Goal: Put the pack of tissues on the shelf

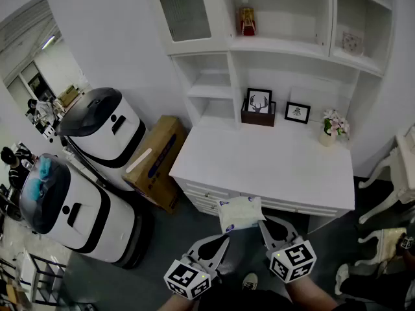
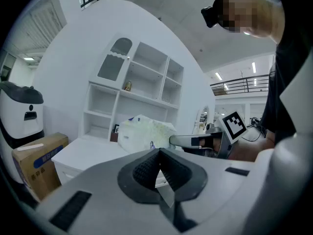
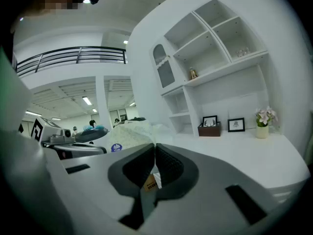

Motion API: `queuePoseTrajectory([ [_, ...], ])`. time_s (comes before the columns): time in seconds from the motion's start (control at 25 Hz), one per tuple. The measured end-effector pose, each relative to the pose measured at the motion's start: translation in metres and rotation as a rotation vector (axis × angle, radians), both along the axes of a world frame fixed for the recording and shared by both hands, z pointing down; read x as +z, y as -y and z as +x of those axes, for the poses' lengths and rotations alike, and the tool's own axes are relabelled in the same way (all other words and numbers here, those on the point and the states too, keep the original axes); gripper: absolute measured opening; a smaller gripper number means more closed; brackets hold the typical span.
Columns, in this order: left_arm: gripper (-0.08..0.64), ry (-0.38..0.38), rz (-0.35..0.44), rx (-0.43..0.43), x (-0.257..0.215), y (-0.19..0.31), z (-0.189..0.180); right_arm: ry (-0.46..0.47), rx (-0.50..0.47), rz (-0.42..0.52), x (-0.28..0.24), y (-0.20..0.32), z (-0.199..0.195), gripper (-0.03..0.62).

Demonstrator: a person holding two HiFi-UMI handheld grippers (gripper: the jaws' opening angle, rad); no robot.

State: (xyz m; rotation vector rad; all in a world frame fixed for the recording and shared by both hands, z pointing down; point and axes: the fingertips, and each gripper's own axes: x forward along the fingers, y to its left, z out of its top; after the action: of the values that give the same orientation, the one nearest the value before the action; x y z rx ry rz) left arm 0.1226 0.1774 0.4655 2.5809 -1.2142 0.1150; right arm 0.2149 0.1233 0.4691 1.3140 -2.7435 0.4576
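**Both grippers pinch the tissue pack in front of the desk**

The left gripper (image 1: 224, 240) has its jaws pressed together on a thin edge of wrapper. The right gripper (image 1: 262, 224) is likewise clamped on the wrapper, with a small yellowish tag showing between its jaws. Between the two, the pack of tissues (image 1: 240, 213) hangs in the air, just off the front edge of the white desk (image 1: 259, 164).

Further back on the desk stand a framed deer picture (image 1: 259, 101), a smaller frame (image 1: 297, 112) and a flower vase (image 1: 332, 128). Above them rises the shelf (image 1: 285, 48), where a bottle (image 1: 246, 19) stands. A cardboard box (image 1: 155, 161) leans at the desk's left side.
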Motion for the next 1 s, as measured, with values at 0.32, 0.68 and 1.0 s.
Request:
queuePoseTrajectory([
  [0.32, 0.003, -0.007, 0.005, -0.016, -0.002, -0.006, -0.008, -0.001, 0.002, 0.003, -0.003, -0.003, -0.004, 0.008],
  [0.68, 0.003, -0.007, 0.007, -0.032, -0.003, -0.01, -0.018, 0.004, -0.003, 0.015, -0.006, -0.004, -0.01, 0.008],
  [1.0, 0.003, -0.017, -0.005, -0.028, -0.002, -0.004, -0.023, -0.003, 0.01, 0.007, -0.005, 0.005, -0.012, 0.008],
])
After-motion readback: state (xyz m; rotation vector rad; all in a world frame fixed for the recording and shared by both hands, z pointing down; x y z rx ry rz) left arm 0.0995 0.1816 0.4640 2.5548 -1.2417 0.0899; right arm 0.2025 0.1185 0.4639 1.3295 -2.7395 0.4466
